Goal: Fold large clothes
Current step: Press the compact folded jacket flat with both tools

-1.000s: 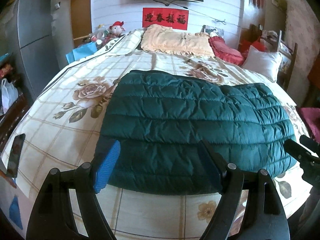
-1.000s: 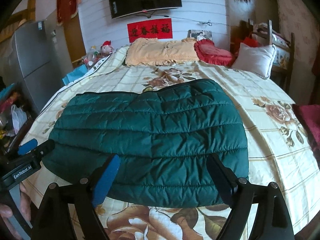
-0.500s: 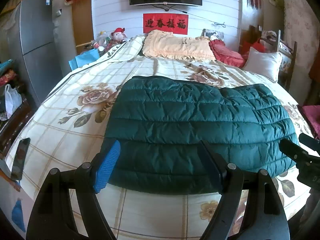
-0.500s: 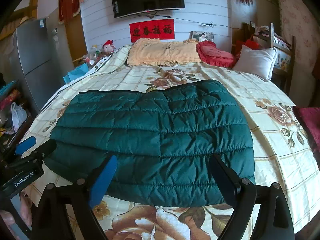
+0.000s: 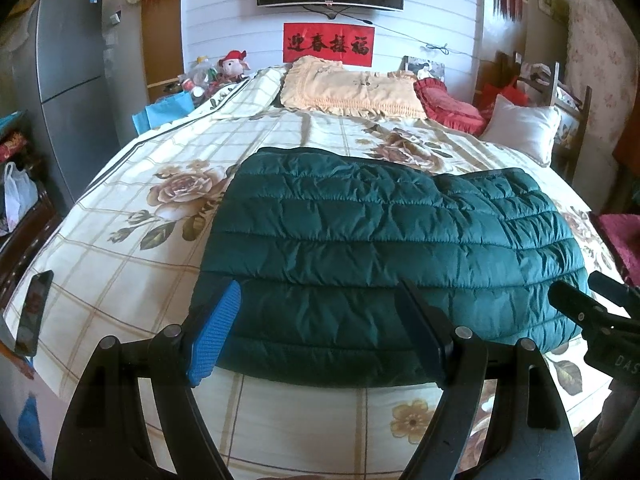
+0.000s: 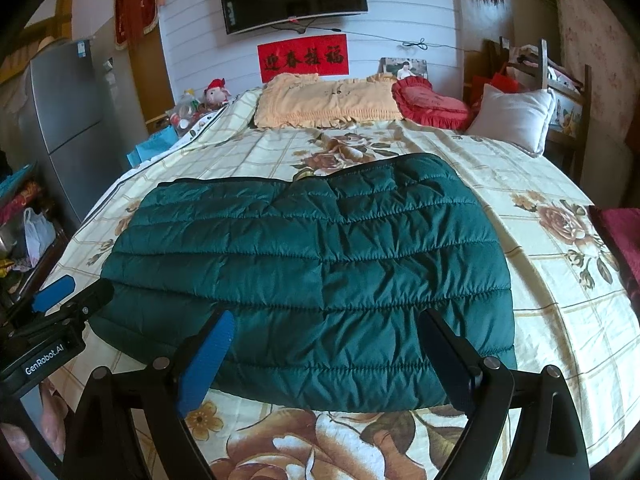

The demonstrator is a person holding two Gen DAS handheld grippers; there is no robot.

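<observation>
Both your tongs stand apart and empty: left gripper point(image 5: 316, 334) unmoved, right gripper point(image 6: 332, 362) a shade wider than a second ago, suggesting a release. The puffy dark-green quilted jacket point(image 6: 312, 264) lies folded on the cream rose-print bedspread point(image 5: 120, 240), slippery, ridged, rectangular.

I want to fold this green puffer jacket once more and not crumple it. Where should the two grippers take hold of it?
Probably at the near hem of the jacket, one corner per gripper, coming in low from the foot of the bed. The jacket lies flat and wide, its near edge closest to the open left gripper and right gripper, so it could lift evenly.
</observation>
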